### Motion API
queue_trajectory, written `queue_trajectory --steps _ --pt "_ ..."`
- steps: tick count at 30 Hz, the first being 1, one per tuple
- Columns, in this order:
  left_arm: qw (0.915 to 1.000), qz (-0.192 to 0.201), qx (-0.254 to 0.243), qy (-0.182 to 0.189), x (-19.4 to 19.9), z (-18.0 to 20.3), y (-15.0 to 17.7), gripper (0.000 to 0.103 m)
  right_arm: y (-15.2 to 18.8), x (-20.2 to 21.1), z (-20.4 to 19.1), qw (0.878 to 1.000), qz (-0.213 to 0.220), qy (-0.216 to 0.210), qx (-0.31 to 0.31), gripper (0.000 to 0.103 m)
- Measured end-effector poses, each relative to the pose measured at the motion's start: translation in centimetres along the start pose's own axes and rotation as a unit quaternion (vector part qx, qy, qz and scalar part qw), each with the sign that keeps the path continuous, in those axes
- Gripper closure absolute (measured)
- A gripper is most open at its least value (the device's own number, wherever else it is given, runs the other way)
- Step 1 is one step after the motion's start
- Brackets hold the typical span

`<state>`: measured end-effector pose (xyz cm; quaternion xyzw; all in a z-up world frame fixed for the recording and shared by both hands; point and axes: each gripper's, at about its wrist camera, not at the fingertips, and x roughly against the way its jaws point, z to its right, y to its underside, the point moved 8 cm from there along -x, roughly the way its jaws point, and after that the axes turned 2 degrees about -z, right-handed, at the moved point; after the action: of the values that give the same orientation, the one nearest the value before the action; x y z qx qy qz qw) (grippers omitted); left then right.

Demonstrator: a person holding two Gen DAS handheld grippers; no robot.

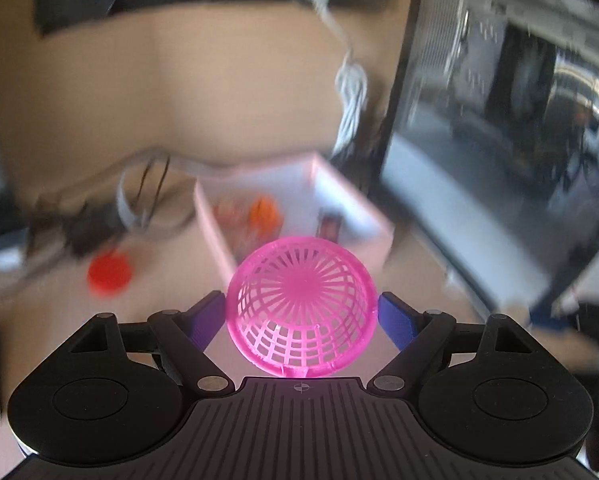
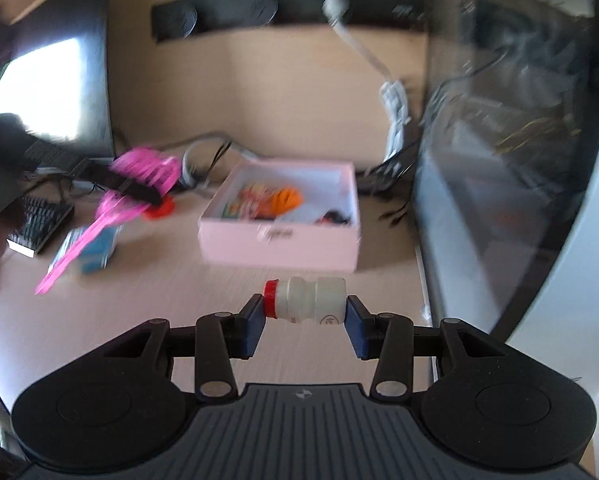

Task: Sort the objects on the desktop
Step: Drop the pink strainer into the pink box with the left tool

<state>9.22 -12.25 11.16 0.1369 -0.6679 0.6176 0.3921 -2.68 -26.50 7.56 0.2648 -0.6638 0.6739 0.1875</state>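
My left gripper (image 1: pixel 301 314) pinched a pink mesh basket (image 1: pixel 301 304) above the tabletop (image 1: pixel 167 300), just short of the pink box (image 1: pixel 355 212). My right gripper (image 2: pixel 305 322) clamped a small white bottle (image 2: pixel 305 300) sideways, red cap leftward, near that box.

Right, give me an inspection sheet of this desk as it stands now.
Surface: pale wood desk, blurred by motion.
Job's things: pink strainer held between the left gripper's fingers; small white bottle with a red cap held sideways between the right gripper's fingers; open pink box already holding orange and mixed items.
Clutter: red lid on the desk; blue carton left of the box; keyboard.
Grippers: left gripper shut on the strainer; right gripper shut on the bottle.
Cables: white cord hanging at the wall; dark cables behind the box.
Surroundings: monitor on the right; black wall strip.
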Motion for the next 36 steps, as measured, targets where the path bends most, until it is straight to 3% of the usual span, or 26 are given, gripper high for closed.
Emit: queue_trajectory --steps 6,7,11,14,18,23,25,29,34,36 --pt "0.9981 0.039 -0.046 -0.008 -5.6 1.5 -9.0 0.014 0.1 0.5 1.1 0.999 0.005 0.028 -0.034 0.060" --pt "0.9976 0.038 -0.057 -0.010 -7.2 1.4 -10.1 0.007 0.2 0.4 1.3 0.999 0.002 0.031 -0.038 0.060" --pt "0.9981 0.003 -0.040 -0.047 -11.9 0.0 -11.1 0.007 0.8 0.6 2.1 0.998 -0.009 0.046 -0.036 0.060" --pt "0.9992 -0.020 -0.007 -0.033 -11.9 -1.2 -8.4 0.006 1.3 0.3 3.0 0.998 -0.019 0.050 -0.042 0.060" --pt "0.9983 -0.040 -0.008 -0.042 -9.2 -2.3 -1.9 0.004 0.7 -1.1 3.4 0.998 -0.023 0.039 -0.034 0.060" --pt "0.9955 -0.075 0.032 -0.047 -5.5 -4.3 6.2 0.003 -3.5 -3.9 2.2 1.000 0.002 -0.002 -0.003 0.061" --pt "0.9928 -0.090 0.053 -0.059 -4.3 -4.8 9.0 0.003 -5.8 -4.9 2.0 1.000 0.017 0.002 0.014 0.062" --pt "0.9883 -0.104 0.085 -0.073 -2.0 -5.5 12.5 0.002 -8.3 -5.1 2.9 0.999 0.014 -0.032 0.006 0.061" --pt "0.9806 -0.132 0.128 -0.068 -2.0 -5.6 14.8 0.002 -5.4 -2.5 2.3 0.998 -0.001 -0.043 0.041 0.047" --pt "0.9806 -0.140 0.125 -0.056 -2.5 -4.8 14.7 0.001 -2.9 -2.0 2.4 0.999 -0.022 -0.025 0.042 0.035"
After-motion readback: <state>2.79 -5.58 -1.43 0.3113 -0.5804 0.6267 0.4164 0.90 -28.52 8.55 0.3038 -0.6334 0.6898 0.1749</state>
